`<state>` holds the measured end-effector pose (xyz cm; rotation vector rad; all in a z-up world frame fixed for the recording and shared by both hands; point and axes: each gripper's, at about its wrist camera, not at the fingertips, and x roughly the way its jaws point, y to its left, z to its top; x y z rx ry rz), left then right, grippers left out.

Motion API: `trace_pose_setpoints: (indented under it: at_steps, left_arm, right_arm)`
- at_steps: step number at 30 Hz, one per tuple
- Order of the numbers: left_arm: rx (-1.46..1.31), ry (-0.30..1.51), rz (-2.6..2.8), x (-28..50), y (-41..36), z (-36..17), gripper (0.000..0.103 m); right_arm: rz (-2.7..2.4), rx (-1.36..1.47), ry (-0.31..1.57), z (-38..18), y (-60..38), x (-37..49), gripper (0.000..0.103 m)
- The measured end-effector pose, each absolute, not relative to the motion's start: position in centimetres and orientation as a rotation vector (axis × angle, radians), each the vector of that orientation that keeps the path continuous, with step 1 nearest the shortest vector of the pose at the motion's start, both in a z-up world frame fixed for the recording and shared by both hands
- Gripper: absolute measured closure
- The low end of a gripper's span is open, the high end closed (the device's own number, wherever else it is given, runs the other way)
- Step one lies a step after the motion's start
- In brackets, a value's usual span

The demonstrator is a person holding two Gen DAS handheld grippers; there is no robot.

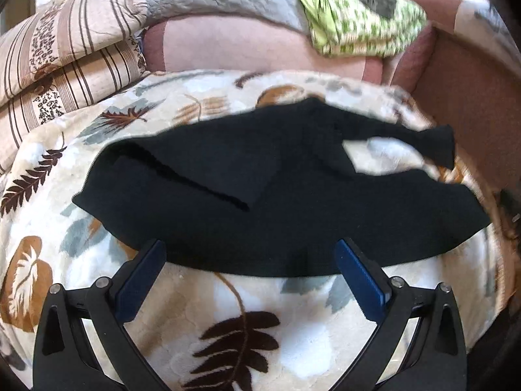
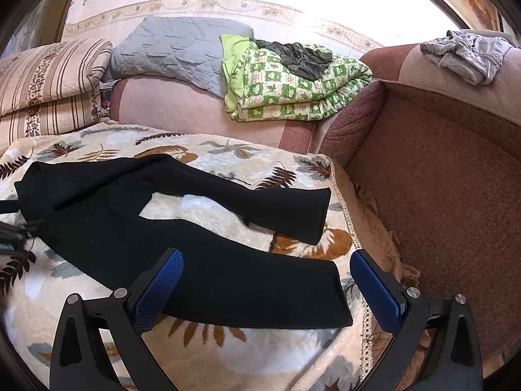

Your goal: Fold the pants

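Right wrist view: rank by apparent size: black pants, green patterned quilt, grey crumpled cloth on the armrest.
1. black pants, largest, though nearest the camera.
2. green patterned quilt.
3. grey crumpled cloth, smallest, though farthest away, so its true size is unsure.

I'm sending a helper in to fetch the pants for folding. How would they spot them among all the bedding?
Look at the sofa seat covered by the leaf-print blanket. Spread flat on it lie the black pants, legs apart and pointing toward the brown armrest. They are the only plain black item; the green checked quilt and striped pillows sit behind, against the backrest.
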<state>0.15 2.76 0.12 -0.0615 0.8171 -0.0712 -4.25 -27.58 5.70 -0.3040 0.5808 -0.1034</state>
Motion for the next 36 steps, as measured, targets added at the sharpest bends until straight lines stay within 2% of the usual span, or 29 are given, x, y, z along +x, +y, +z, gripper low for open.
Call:
trace_pose_setpoints:
  at_steps: [6,9,18,25,33,35,36]
  left_arm:
    - [-0.368,0.764,-0.131,0.9,11.5,3.8,0.000]
    - [-0.541,0.814,-0.104,2.3,16.2,2.8,0.000]
    - [-0.908,0.905,-0.269,5.1,20.1,-1.9,0.000]
    - [-0.893,1.022,-0.176,6.5,20.2,-3.9,0.000]
    - [-0.829,0.984,-0.177,8.5,19.9,-3.7,0.000]
    - [-0.772,0.995,-0.187,8.6,19.1,-3.5,0.009]
    - [-0.738,1.004,-0.176,8.6,18.7,-3.4,0.022]
  right_arm:
    - [-0.102,-0.256,0.569,6.4,-28.3,-4.4,0.000]
    - [-0.095,-0.238,0.555,6.8,-28.6,-4.8,0.000]
    - [-0.085,-0.184,0.547,7.1,-29.2,-5.0,0.000]
    - [-0.094,-0.172,0.541,7.2,-29.5,-5.0,0.000]
    - [-0.110,-0.074,0.533,7.5,-31.6,-5.0,0.001]
    - [-0.128,-0.019,0.544,7.5,-33.4,-5.1,0.000]
    - [-0.144,0.008,0.549,7.5,-34.6,-5.3,0.000]
